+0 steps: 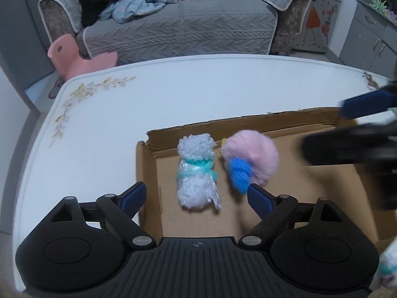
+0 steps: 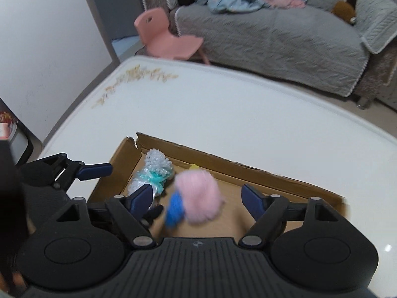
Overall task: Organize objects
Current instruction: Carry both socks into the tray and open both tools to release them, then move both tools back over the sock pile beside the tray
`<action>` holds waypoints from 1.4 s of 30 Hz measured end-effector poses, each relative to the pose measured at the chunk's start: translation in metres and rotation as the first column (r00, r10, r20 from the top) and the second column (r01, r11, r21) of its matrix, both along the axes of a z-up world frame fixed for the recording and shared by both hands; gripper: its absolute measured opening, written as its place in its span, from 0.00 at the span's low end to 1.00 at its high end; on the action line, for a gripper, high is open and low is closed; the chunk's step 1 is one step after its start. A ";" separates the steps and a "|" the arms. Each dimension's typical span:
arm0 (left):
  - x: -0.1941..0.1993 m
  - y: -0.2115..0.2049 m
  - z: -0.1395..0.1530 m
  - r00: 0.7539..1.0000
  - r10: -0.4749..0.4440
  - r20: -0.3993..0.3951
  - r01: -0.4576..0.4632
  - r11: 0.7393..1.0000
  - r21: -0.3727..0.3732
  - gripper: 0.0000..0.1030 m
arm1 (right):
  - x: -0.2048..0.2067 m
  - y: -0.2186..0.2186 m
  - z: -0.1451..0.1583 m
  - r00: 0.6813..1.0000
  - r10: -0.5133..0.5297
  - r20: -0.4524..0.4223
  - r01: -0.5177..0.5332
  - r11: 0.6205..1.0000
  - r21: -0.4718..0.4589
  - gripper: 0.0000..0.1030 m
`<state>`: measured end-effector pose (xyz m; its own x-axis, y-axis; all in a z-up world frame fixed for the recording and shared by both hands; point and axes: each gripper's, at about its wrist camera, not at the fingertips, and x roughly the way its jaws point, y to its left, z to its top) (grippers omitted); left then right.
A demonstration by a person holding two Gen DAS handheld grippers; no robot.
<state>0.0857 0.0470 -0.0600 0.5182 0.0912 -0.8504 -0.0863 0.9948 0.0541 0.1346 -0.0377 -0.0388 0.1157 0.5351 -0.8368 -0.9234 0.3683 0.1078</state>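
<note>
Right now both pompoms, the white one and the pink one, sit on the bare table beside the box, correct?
Not quite. The white pompom and the pink pompom are inside the cardboard box, not on the table beside it. The left wrist view shows both within the box walls.

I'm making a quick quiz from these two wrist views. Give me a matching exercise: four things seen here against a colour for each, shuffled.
Things:
1. small chair
2. sofa cover
3. box
4. pompom tied with a teal band

Colours:
A. brown
B. white
C. pink
D. grey

Pairs: 1-C, 2-D, 3-A, 4-B
</note>
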 end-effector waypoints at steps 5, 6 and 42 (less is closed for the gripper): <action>-0.027 0.000 0.043 0.999 0.034 0.006 -0.033 0.999 -0.031 0.90 | -0.013 -0.065 0.052 0.998 -0.027 0.061 0.025 0.999 0.040 0.78; -0.035 0.001 0.052 0.999 0.044 0.008 -0.044 0.998 -0.053 0.90 | -0.015 -0.074 0.059 0.997 -0.039 0.069 0.036 0.998 0.047 0.79; -0.188 -0.032 -0.002 0.973 -0.073 -0.220 0.069 0.997 -0.027 0.92 | -0.032 -0.217 -0.053 0.931 -0.352 -0.095 0.344 0.934 -0.093 0.93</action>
